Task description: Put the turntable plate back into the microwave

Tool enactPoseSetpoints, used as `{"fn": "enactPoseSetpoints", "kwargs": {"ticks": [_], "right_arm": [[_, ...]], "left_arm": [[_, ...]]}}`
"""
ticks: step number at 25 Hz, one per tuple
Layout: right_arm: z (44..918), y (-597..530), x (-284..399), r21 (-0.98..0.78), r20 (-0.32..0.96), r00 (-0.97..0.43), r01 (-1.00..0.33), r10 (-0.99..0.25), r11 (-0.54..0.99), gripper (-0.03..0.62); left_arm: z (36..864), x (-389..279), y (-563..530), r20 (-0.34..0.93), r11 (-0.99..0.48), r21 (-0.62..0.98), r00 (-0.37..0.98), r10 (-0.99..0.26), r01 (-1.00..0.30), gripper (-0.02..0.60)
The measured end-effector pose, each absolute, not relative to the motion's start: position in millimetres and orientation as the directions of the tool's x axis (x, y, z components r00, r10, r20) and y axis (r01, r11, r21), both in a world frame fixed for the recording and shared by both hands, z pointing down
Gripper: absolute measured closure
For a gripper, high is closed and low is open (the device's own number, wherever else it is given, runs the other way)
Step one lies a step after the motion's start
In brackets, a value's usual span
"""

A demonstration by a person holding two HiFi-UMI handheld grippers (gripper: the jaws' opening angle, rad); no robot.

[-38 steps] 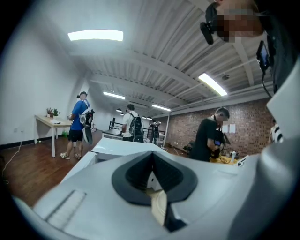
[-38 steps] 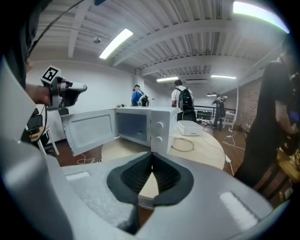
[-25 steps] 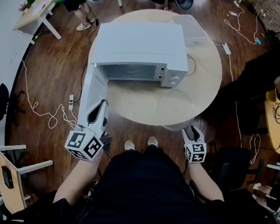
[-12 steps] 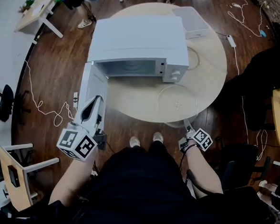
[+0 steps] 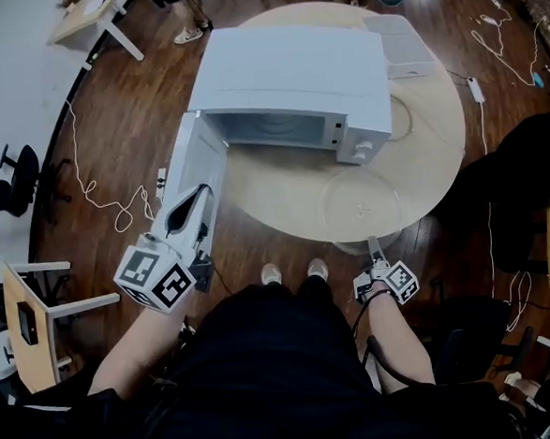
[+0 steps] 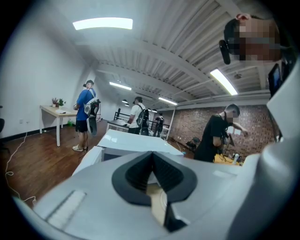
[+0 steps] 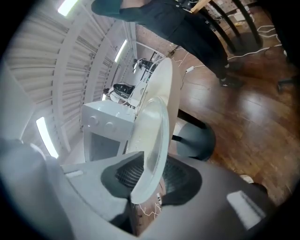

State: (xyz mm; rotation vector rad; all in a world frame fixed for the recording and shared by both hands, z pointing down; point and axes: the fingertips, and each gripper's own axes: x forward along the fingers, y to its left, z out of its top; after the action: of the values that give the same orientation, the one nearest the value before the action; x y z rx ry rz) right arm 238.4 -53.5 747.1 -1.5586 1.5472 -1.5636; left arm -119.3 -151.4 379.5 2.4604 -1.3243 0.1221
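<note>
1. The microwave stands on the 12 o'clock side of the round table. Its door is swung wide open toward 8 o'clock, so the cavity is ready for the plate
2. The glass turntable plate lies flat on the table at its 5 o'clock edge, outside the microwave and at roughly 5 o'clock from the control knobs. Nothing shows it lifted yet
3. The right gripper comes in at the plate's 6 o'clock. In the right gripper view its jaws are closing with the plate's near rim between them, and the pads do not yet look pressed onto the glass
4. The left gripper hovers just beside the open door, at about 7 o'clock from the microwave. The left gripper view shows its jaws together with nothing between them
5. By my reading the task is at an early stage: the door is open and the grip on the plate is only now being taken
6. What seems left is to lift the plate, carry it toward 11 o'clock, slide it level through the opening and seat it on the cavity floor
</note>
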Motion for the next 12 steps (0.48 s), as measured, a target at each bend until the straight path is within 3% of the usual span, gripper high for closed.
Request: {"fn": "enactPoseSetpoints", "kwargs": {"ticks": [12], "right_arm": [[706.7,-51.1,233.6,-0.96,0.197,-0.227,-0.242,-0.954,-0.141,0.569]], "left_arm": [[379.1,-109.3,-153.8,0.22,-0.526,0.287,0.589,-0.777,-0.801,0.578]]}}
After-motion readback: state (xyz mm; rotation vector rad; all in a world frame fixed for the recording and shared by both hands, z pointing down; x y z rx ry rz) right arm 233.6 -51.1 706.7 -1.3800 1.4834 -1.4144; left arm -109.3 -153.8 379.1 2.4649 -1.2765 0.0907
